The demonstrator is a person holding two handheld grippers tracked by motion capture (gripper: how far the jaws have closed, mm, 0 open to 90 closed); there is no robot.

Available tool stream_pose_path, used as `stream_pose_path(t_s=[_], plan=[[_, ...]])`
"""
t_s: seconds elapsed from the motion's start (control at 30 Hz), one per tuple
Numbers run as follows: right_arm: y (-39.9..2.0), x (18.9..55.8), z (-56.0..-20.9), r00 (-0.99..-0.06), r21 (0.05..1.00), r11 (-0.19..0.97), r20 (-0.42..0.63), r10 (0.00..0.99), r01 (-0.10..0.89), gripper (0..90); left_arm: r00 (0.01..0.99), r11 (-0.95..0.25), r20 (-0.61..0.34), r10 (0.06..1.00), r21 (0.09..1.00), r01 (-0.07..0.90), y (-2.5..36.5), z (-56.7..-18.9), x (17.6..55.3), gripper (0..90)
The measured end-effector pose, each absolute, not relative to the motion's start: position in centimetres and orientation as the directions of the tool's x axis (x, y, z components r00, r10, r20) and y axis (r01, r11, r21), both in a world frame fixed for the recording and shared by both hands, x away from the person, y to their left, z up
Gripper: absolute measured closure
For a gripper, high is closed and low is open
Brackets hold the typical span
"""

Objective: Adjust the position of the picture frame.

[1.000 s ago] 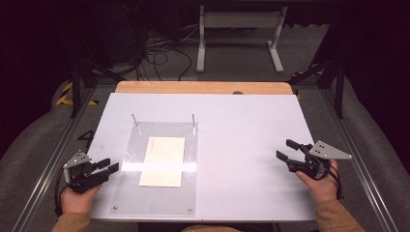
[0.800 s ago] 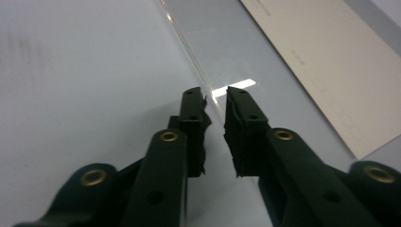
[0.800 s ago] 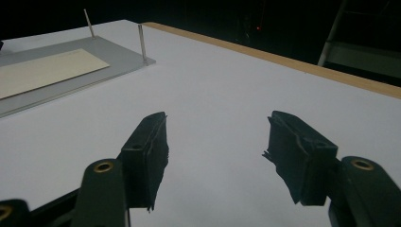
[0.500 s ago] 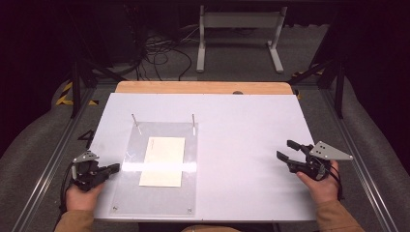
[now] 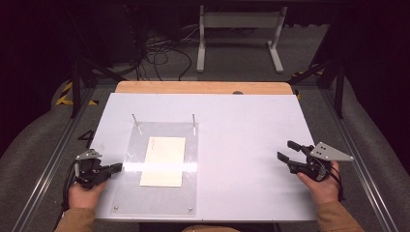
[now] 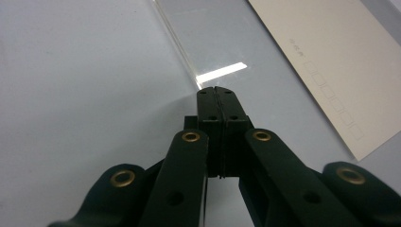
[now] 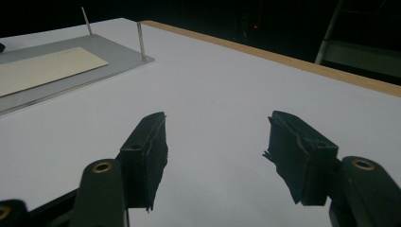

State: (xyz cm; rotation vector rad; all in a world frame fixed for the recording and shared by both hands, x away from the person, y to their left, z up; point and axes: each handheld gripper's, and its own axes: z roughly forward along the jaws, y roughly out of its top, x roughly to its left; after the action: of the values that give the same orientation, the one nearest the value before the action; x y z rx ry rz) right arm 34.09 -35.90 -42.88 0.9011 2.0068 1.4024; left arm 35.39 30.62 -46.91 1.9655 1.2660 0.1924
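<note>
The left tool (image 5: 116, 167) is clenched: its two pads meet flush along their whole length, with nothing between them. Over the last second its jaws have been closing, and they now stand fully together on empty air. It lies low over the white surface (image 5: 241, 145), its tips pointing at the near left edge of the clear plate (image 5: 159, 203), just short of it or at the rim; from the left gripper view the tips sit right by that edge, where a bright strip of reflected light (image 6: 221, 73) crosses the plate.

The envelope (image 5: 164, 161) lies flat on the plate, just ahead of the left tool's tips and a little to their right, apart from them. In the left gripper view its printed row of small boxes (image 6: 333, 104) runs along the side nearest the tool.

Two thin pins (image 5: 194, 123) stand upright at the plate's far edge, well beyond the left tool.

The right tool (image 5: 290, 151) is released, jaws standing apart with only bare surface showing between them. It hovers over the right part of the surface, well apart from the plate, which lies off to its left. In the right gripper view the plate (image 7: 71, 80) and envelope (image 7: 47, 68) sit far ahead and to the left of its pads (image 7: 146, 146).
</note>
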Motion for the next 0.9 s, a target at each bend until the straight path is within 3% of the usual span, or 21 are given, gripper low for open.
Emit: stream_pose_path(t_s=[0.9], plan=[[-36.0, 34.1, -43.0, -0.643, 0.945, 0.237, -0.038, 0.765, 0.227, 38.1, 0.595, -0.318, -0.231, 0.769, 0.669, 0.671, 23.1, -46.5, 38.1, 89.7]])
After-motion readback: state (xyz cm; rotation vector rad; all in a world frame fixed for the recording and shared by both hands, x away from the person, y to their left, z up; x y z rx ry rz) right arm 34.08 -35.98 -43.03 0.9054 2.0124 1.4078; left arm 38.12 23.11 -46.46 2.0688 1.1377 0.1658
